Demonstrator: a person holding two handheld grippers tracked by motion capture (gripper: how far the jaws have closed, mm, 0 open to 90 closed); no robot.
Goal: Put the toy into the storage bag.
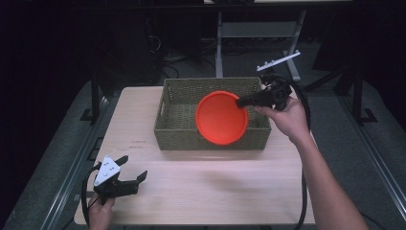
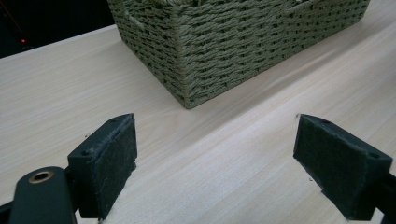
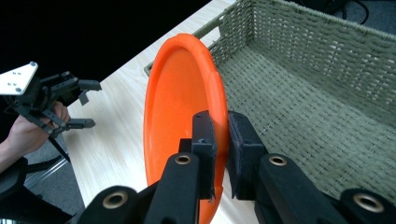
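The right gripper [image 1: 245,100] pinches the rim of an orange plate [image 1: 221,118], held tilted over the basket [image 1: 170,125]; the left gripper [image 1: 131,170], jaws wide and empty, hovers near the table's [image 1: 215,187] near-left corner.

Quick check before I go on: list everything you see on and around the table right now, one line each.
Woven basket: one, olive green, far middle of the table, nothing lying inside it.
Plate: one, orange, held on edge over the basket's front wall.
Table: one, light wood.
Metal frame: one, grey, behind the table.
Right gripper: black, shut on the plate's rim.
Left gripper: black, open, at the near left corner of the table.
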